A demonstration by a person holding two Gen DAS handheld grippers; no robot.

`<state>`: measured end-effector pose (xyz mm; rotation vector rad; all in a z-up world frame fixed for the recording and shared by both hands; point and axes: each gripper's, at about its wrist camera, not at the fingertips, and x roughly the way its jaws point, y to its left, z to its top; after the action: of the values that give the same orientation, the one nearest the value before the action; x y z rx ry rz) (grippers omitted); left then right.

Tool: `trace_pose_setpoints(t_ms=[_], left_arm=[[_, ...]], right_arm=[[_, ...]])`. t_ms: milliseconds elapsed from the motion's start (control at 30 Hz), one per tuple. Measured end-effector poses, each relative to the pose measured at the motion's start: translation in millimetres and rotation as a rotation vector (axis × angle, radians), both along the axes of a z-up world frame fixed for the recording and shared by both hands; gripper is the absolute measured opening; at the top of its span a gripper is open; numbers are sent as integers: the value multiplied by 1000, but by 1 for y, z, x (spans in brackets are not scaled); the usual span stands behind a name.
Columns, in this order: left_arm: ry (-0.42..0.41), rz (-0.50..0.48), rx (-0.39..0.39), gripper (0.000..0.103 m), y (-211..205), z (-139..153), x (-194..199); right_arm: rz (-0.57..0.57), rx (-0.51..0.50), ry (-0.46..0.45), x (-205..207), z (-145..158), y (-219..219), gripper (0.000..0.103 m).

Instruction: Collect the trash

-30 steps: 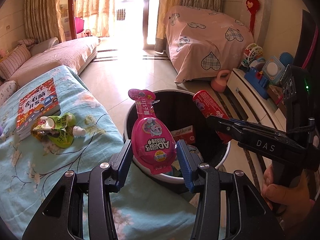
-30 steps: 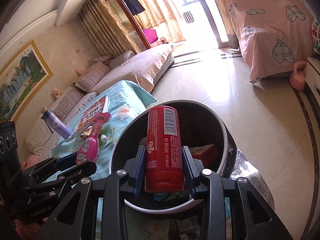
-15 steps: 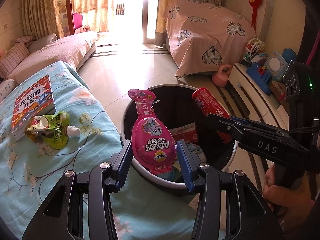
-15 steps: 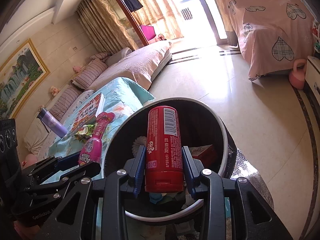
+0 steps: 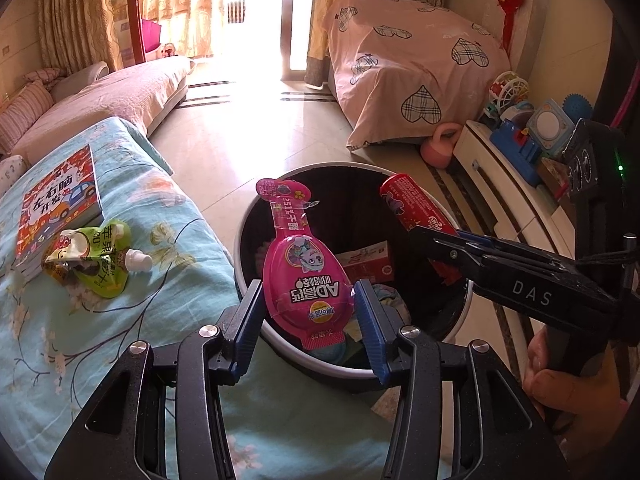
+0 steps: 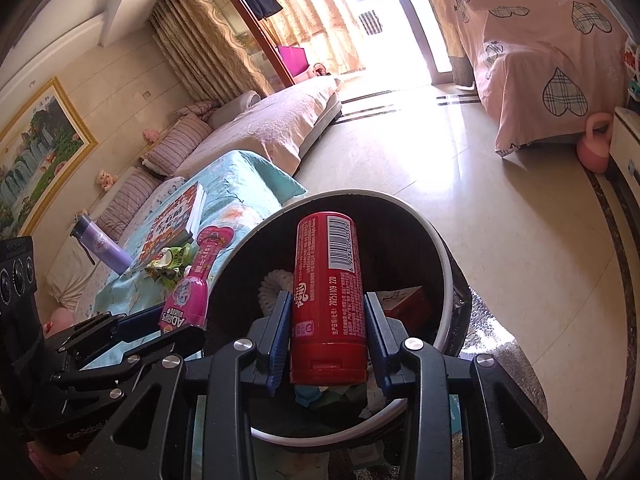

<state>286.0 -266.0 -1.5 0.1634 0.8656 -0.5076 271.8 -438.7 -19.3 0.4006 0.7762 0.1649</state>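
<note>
- The left gripper (image 5: 308, 310) is closed on a pink egg-shaped snack pack (image 5: 304, 272), its blue pads pressed against the wide lower part of the pack
- The pack is held over the near rim of the black trash bin (image 5: 256, 216), with its narrow neck pointing up and away
- The right gripper (image 6: 326, 336) is clamped narrowly on a red cylindrical tube (image 6: 328, 300), held upright-tilted above the mouth of the bin, barcode facing up
- In the left wrist view the same red tube (image 5: 412, 208) is seen over the right side of the bin, and a hand (image 5: 560, 376) is seen on the right gripper's handle
- Inside the bin a red carton (image 5: 366, 260) and crumpled scraps are seen at the bottom
- A green drink pouch (image 5: 94, 260) with a white spout is left lying on the light blue floral cloth (image 5: 80, 340) to the left of the bin
- A children's book (image 5: 58, 196) is seen just beyond the pouch, touching it
- A purple bottle (image 6: 102, 250) is seen lying on the cloth further left of the bin, past the book
</note>
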Motion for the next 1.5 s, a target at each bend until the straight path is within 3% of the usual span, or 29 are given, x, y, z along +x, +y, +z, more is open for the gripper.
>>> trace_pose_setpoints(t_ms=[100,233,367,533,567,633,667,867,1100,1233,1300,1333,1400,1500], left_arm=[[16,6,-9,47,3,1,2],[13,21,-37,57,11,6,-2],[0,40,-68,61,25,11,-13],[-15,102,-115,62,58,11,-40],[-33,118,-129,64,68,11,-50],[-68,169,-141,79,85,10,-68],[-80,197,-151,80,96,9,-78],[-128,285,-190,81,145,7,-123],[-199,388,-185,92,182,5,-168],[-282,411,-161,93,192,10,-195],[-331,420,-178,96,198,15,-210],[-356,427,-190,103,201,19,-216],[-414,450,-201,103,208,25,-227],[-476,485,-190,103,216,30,-240]], right_arm=[[-5,6,1,2,1,-2,39],[-21,38,-2,-1,3,-7,55],[-23,57,-19,-13,6,-4,61],[-41,92,-57,-38,9,0,85],[-48,106,-73,-48,10,3,88],[-54,121,-105,-64,12,10,99],[-54,119,-121,-72,13,14,100],[-12,92,-186,-114,18,54,103],[42,30,-231,-153,18,96,103],[37,-68,-254,-168,25,110,103],[37,-102,-311,-179,36,117,103],[45,-104,-348,-185,42,119,103],[49,-118,-424,-199,55,126,103],[17,-224,-516,-217,68,139,103]])
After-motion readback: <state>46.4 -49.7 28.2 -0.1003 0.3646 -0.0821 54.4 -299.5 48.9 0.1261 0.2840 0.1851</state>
